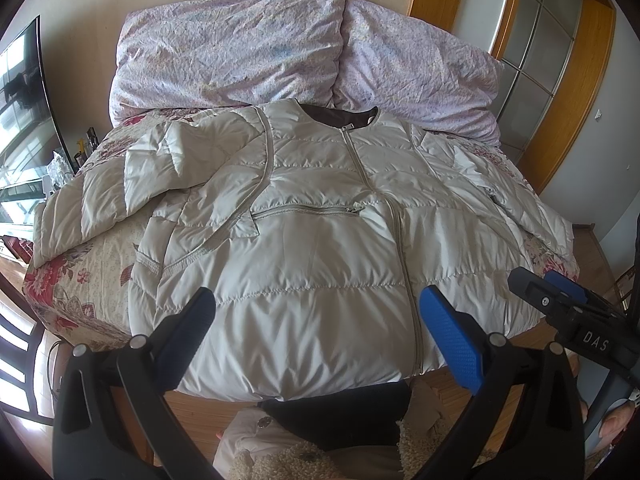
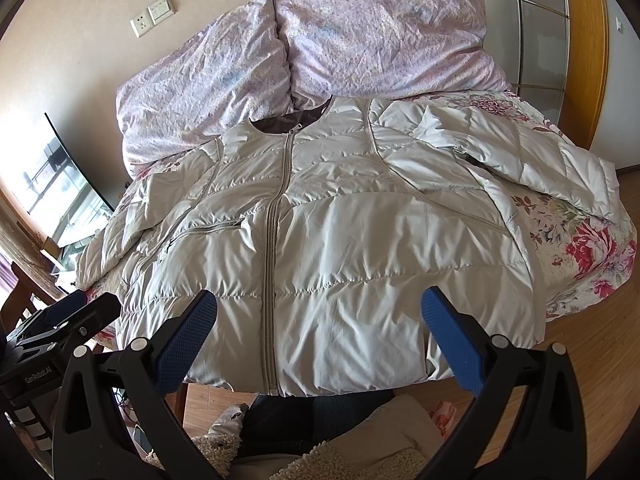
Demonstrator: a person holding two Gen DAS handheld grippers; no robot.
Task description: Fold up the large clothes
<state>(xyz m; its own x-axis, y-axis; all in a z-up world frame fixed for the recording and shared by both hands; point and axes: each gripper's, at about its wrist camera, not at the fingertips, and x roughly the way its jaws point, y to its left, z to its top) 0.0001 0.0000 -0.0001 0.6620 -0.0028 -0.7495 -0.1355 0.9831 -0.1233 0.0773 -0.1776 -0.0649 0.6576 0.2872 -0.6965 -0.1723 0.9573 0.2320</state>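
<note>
Presently, white jacket [image 1: 304,248] flat and zipped on my bed [image 1: 92,280], my left gripper [image 1: 316,332] and right gripper [image 2: 320,332] both spread wide, holding nothing, 2 pillows [image 1: 232,44] behind.

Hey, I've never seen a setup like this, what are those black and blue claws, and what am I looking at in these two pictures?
Those claws are hand-held grippers; a person carries one in each hand, each with a camera looking along its fingers. One picture is from the left gripper, the other from the right gripper. Both are open and hold nothing. Ahead, a white puffer jacket lies zipped and face up on a floral bedspread, collar toward the lilac pillows, sleeves spread out to each side.
</note>
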